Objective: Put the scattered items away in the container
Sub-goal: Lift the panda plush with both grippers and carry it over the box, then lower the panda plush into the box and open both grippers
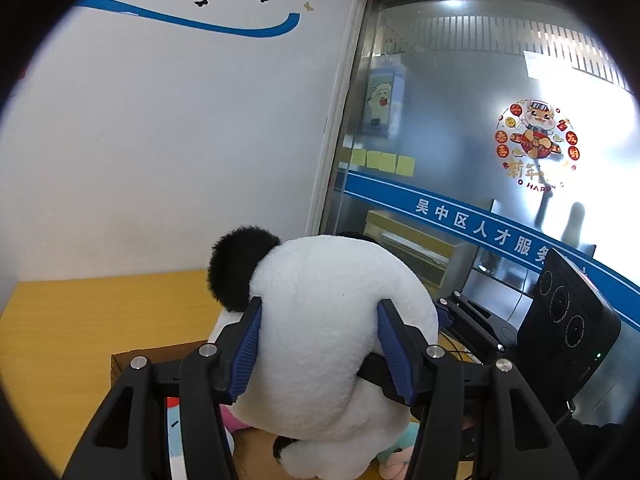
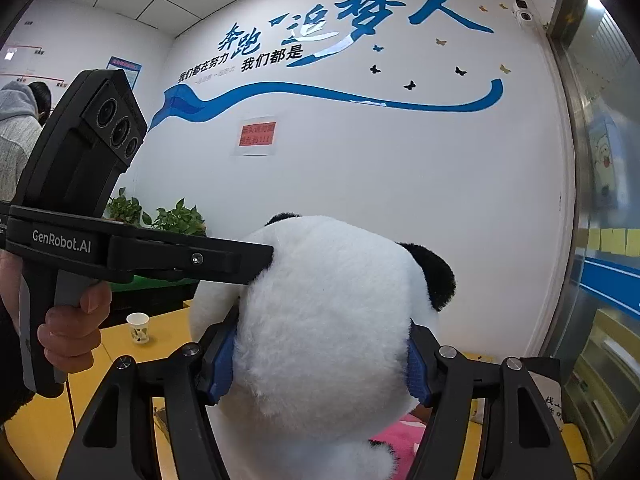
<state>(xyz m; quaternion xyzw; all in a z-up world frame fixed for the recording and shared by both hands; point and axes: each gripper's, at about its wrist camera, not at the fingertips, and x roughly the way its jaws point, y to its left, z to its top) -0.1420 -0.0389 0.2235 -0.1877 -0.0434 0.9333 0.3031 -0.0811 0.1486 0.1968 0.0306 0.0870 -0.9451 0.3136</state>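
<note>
both of my grippers are clamped on the same thing: a big round plush panda toy [image 1: 320, 320] of white fur with black ears. my left gripper [image 1: 320, 352] has its blue ribbed pads [image 1: 248, 348] pressed into the panda's white sides, the jaws about half spread and the fur bulging between them. my right gripper [image 2: 322, 364] squeezes the panda [image 2: 320, 320] from another side, jaws fairly wide, blue pads [image 2: 224, 364] sunk into the fur. in the right wrist view my left hand [image 2: 72, 332] shows to the left of the panda, wrapped round the handle of its black gripper, whose finger reaches in and touches the toy.

the panda hangs in the air above the yellow tabletop [image 1: 80, 320]. below the panda, the edge of a brown cardboard box [image 1: 152, 354] peeks out, with bits of pink soft fabric [image 2: 400, 436] under the toy. left of the panda and well apart from it, a small white paper cup [image 2: 138, 328] stands upright on the tabletop.
</note>
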